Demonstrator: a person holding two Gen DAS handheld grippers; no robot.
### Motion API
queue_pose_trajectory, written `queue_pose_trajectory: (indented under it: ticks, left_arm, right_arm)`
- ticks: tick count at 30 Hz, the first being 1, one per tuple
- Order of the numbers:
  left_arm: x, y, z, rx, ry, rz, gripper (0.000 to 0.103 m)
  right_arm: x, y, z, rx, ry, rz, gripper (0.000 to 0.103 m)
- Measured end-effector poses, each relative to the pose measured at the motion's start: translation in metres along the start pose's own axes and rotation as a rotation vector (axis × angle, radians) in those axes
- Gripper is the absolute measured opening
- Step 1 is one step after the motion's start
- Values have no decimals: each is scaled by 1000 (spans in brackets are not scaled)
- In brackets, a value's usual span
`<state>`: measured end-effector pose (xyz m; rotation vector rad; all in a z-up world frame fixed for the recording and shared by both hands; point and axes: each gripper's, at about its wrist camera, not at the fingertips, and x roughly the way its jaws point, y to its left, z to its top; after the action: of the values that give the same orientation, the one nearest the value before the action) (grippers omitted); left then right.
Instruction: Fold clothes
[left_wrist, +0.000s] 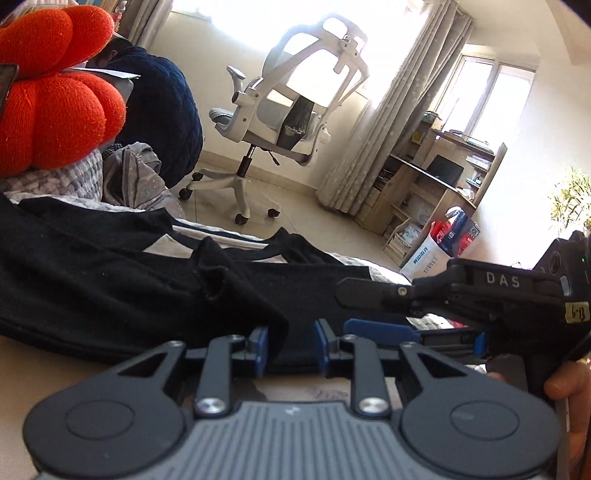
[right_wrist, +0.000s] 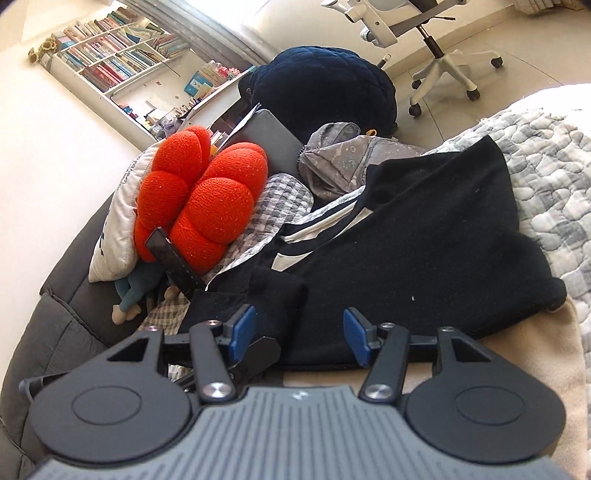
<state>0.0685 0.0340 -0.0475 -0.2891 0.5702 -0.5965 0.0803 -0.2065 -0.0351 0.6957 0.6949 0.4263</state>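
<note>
both grippers at the near hem of the black top, fold not yet lifted

the black garment (right_wrist: 424, 236) lies spread on a bed, over a grey-and-white quilt (right_wrist: 546, 155) and a beige cloth (right_wrist: 517, 354) at its near edge. it runs from about 6 o'clock up to 1 o'clock in the right wrist view, with a white-striped band (right_wrist: 325, 236) showing near the middle and a bunched sleeve or cuff (right_wrist: 273, 291) at 7 o'clock.

the step in hand looks like taking hold of the near edge for a fold. the left gripper (left_wrist: 290, 345) has its blue pads (left_wrist: 262, 347) part-way apart with black cloth lying between them; they are not pressed together, so it reads as released (cloth in the mouth, not pinched). the right gripper (right_wrist: 299, 332) stands wide apart over the hem, gripping nothing.

by my judgement the next move calls for both to clench on the edge, then carry it up and over towards 12 o'clock, level, so the fold lands square.

the left wrist view shows the right gripper from the side at 3 o'clock, just beside the left one, plus a white office chair (left_wrist: 291, 110) and wooden desk (left_wrist: 436, 173). the right wrist view alone shows the garment's full outline, the orange cushion (right_wrist: 199, 199) at 10 o'clock and a bookshelf (right_wrist: 118, 51) at 11 o'clock.
</note>
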Motion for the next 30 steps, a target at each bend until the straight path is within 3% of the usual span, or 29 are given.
queue_pose_trajectory:
  ticks: [3, 6, 13, 15, 17, 20, 24, 26, 30]
  left_arm:
    - [1, -6, -2, 55, 25, -43, 30]
    - [12, -13, -7, 120, 118, -80, 30]
    - [12, -21, -6, 192, 140, -53, 34]
    - [11, -16, -2, 177, 147, -33, 34]
    - [8, -9, 2, 165, 152, 3, 34]
    - [3, 1, 9, 141, 154, 58, 34]
    - [-6, 20, 19, 76, 143, 114, 34]
    - [-12, 26, 24, 66, 132, 145, 34]
    - [-31, 47, 42, 29, 89, 277, 34]
  right_arm:
    - [0, -1, 0, 35, 3, 21, 58]
    - [-1, -10, 0, 83, 8, 36, 58]
    - [4, -16, -3, 113, 20, 24, 58]
    - [8, -15, -4, 111, 21, 17, 56]
    - [14, -11, -6, 81, 32, -12, 47]
    - [27, -3, -9, 20, 52, -59, 24]
    - [30, 13, -11, -72, 44, -106, 11]
    - [26, 24, -9, -135, 16, -130, 10]
    - [15, 50, 2, -246, -63, -144, 9]
